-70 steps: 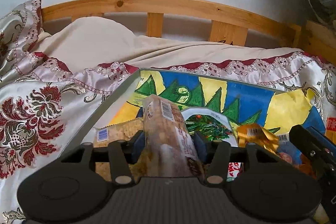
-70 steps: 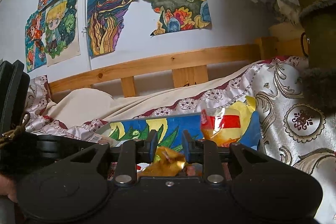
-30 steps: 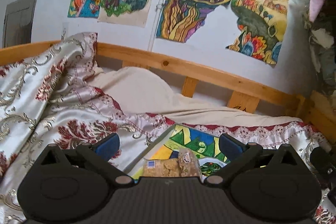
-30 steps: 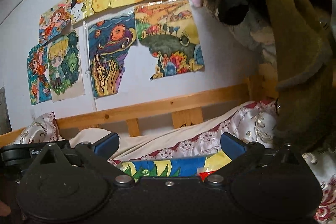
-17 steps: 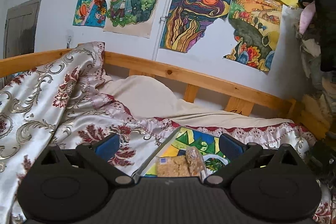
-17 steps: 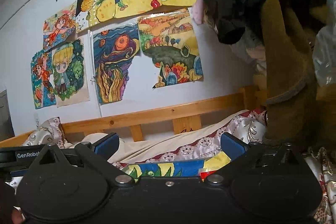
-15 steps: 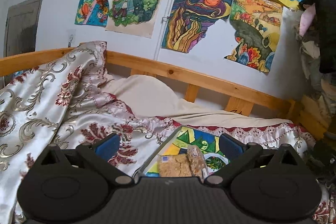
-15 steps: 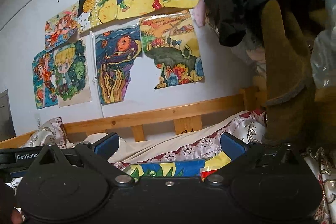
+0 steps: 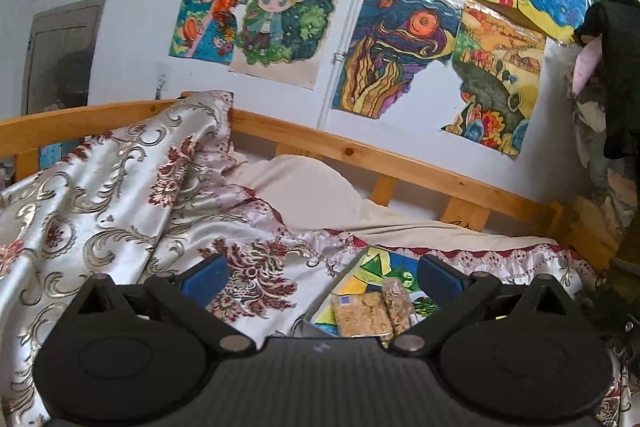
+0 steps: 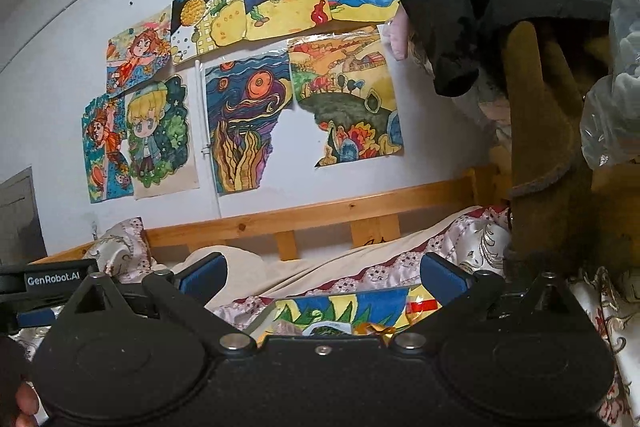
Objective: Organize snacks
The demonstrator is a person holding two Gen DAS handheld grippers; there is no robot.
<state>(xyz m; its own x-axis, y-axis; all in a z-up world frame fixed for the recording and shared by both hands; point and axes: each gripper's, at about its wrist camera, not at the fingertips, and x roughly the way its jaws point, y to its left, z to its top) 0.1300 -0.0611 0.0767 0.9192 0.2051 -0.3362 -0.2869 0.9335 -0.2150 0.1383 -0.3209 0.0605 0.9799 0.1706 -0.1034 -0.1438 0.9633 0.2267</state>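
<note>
Two cereal bars [image 9: 374,313] are seen lying side by side on a painted board [image 9: 362,267] on the bed, just ahead of and below the left gripper [image 9: 320,277], whose jaws are spread wide and empty. The right gripper [image 10: 320,277] is likewise held released above a gold wrapper [image 10: 374,328]. A slide off the board may be risked if the snacks are nudged on approach.

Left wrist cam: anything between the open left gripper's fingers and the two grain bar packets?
Nothing in the left wrist view: left gripper is raised, open; the grain bar packets lie side by side on the colourful board.
</note>
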